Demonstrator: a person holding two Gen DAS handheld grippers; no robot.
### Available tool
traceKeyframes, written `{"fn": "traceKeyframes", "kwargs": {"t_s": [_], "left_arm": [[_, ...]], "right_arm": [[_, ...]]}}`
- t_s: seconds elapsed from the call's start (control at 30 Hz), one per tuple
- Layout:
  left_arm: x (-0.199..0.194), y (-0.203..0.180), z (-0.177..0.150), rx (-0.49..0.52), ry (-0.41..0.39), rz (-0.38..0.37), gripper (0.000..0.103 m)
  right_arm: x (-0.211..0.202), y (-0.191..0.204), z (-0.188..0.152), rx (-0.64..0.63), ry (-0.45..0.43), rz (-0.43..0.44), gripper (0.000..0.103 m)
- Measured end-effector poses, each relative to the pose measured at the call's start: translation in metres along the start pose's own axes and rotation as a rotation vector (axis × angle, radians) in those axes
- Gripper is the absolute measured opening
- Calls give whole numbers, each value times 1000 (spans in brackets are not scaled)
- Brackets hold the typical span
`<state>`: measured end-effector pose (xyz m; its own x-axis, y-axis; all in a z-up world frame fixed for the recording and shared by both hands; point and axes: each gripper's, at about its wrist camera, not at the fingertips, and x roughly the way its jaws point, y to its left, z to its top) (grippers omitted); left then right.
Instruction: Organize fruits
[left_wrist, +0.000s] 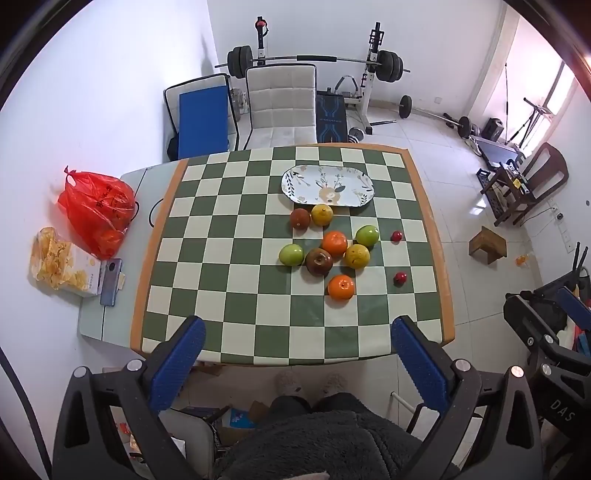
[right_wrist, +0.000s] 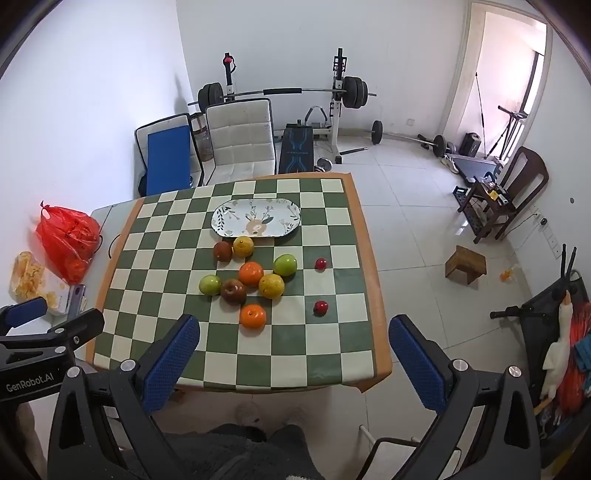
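Note:
Several fruits lie loose on the checkered table (left_wrist: 236, 295): two oranges (left_wrist: 340, 287), two green apples (left_wrist: 291, 254), two yellow fruits (left_wrist: 357, 256), a dark red apple (left_wrist: 318, 261), a brown fruit (left_wrist: 299, 218) and two small red fruits (left_wrist: 400, 278). An oval patterned plate (left_wrist: 328, 185) lies bare behind them, also in the right wrist view (right_wrist: 256, 217). My left gripper (left_wrist: 299, 354) is open and empty, high above the table's near edge. My right gripper (right_wrist: 295, 358) is open and empty, equally high. The nearest orange (right_wrist: 252, 316) is ahead of it.
A red plastic bag (left_wrist: 96, 210), a bag of chips (left_wrist: 59, 264) and a phone (left_wrist: 110, 282) lie on a grey side surface at the left. A white chair (left_wrist: 280, 103) stands behind the table. Gym equipment and a wooden stool (left_wrist: 487, 243) are on the floor.

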<state>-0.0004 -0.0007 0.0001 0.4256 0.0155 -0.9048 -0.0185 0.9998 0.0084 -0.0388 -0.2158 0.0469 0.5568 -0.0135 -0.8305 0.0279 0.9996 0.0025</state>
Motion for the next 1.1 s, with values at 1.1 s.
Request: {"fn": "traceKeyframes", "kwargs": {"t_s": [1.1], "left_arm": [[-6, -1, 14, -6, -11, -1, 103]], "right_arm": [[-1, -4, 7, 2, -2, 22, 103]]}}
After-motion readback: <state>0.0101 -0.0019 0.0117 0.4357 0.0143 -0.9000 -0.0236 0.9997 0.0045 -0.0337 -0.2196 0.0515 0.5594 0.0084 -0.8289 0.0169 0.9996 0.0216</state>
